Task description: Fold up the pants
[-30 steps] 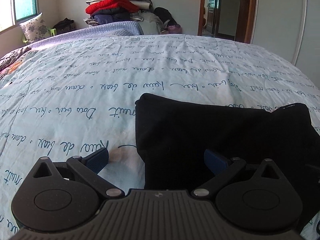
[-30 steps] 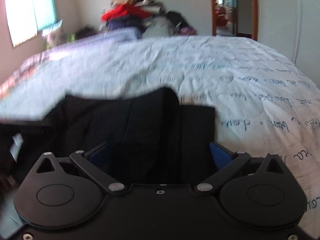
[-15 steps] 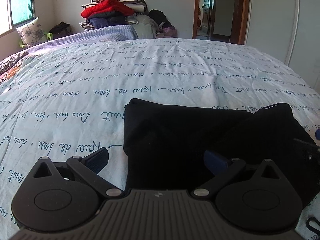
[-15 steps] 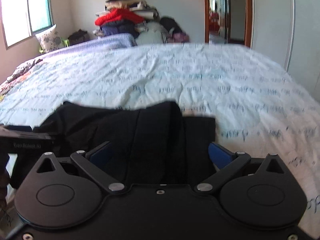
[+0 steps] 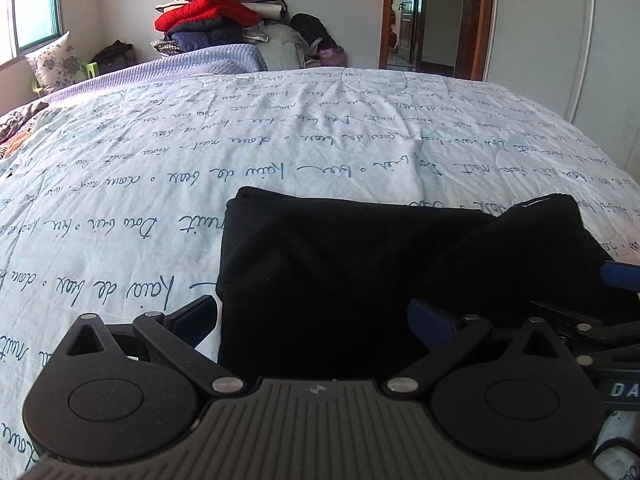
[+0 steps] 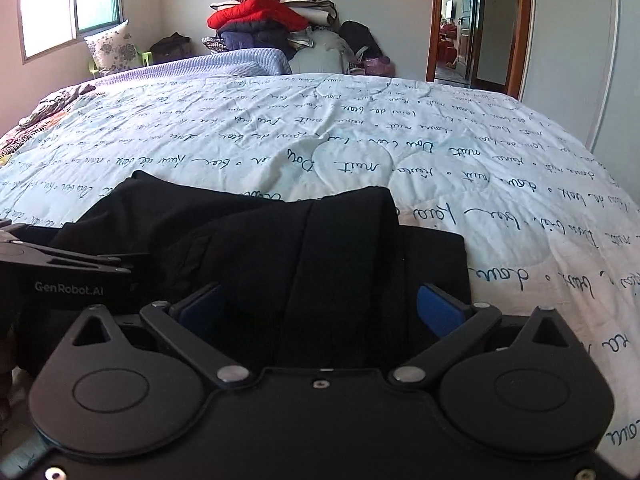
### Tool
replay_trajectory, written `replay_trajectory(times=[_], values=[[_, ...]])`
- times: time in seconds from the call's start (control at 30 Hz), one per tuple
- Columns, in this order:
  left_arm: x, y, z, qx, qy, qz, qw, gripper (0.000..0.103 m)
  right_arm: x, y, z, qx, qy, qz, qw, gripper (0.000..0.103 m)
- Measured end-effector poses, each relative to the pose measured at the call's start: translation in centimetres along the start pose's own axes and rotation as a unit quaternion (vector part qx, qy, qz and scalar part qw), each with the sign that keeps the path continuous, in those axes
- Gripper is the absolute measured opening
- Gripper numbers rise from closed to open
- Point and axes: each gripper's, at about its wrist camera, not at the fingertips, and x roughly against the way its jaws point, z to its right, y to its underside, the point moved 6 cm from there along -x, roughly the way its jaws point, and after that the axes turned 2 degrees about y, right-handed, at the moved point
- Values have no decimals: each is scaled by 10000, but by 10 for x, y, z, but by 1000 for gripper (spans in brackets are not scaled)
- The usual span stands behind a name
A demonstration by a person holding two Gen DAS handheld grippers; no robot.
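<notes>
Both grippers are held low and roughly level over the near edge of the bed (image 5: 280,152), pointing along its length toward the far wall. Left gripper (image 5: 312,316): jaws spread wide, holding nothing; its left blue pad (image 5: 196,318) lies over bare quilt just beside the left edge of the black pants (image 5: 360,264), and its right pad is over the dark cloth. Whether the pads touch the fabric cannot be told. Right gripper (image 6: 320,308): jaws likewise spread wide and empty, with both blue pads (image 6: 438,312) over the pants (image 6: 280,248). The two tools sit side by side; each appears at the edge of the other's view.

The pants lie folded in a compact black bundle close to the near edge of the bed, with an upper layer doubled over a flatter panel that projects at the bundle's right end. A stack of clothes (image 6: 272,16) stands beyond the far edge, with a patterned pillow (image 5: 54,60) near the window.
</notes>
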Motion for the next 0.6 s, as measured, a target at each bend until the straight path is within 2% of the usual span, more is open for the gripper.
replay_trajectory(times=[0.07,0.33,0.6], values=[[2,0,6,-83,40,-8,10000,103,-1,1,0,-24,-21,-28,10000,103],[1,3,12,-243,-249,103,9993,103,-2,7,1,-45,-78,-37,10000,103],[1,4,16,-362,-360,135,9986,103,-2,9,2,-120,-94,-5,9999,103]])
